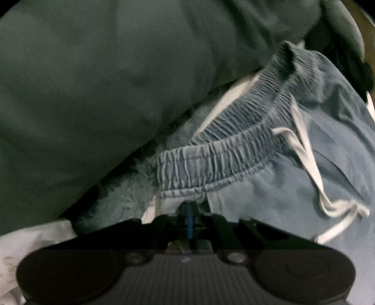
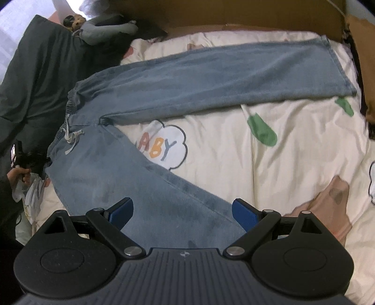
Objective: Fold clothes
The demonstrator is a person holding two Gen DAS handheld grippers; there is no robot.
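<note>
1. Trousers of pale blue denim with an elastic waistband (image 2: 164, 93) lie spread flat on the bed, the two legs splayed apart in a V, one running toward the far edge, the other toward our right gripper (image 2: 182, 211).

2. We judge the folding as open: the legs are not laid one on the other and no crease across the length shows, which fits either a pair laid out for folding or one just shaken flat again.

3. Our left gripper (image 1: 189, 211) sits at the gathered waistband (image 1: 222, 150) beside the white drawstring (image 1: 311, 164); its blue fingers are drawn together at the band's lower hem, and we judge them pinched on the cloth, though the contact itself is partly hidden.

4. Our right gripper hovers over the nearer leg with its blue pads (image 2: 121, 213) wide apart, holding nothing.

5. What is left, as we read it: bring one leg over the other, then fold along the length.

6. The bed wears a cream quilt printed with a cartoon cloud and green shapes (image 2: 234, 164); a dark green garment (image 1: 93, 82) lies heaped beside the waistband, and brown cardboard (image 2: 257, 16) stands along the far side.
</note>
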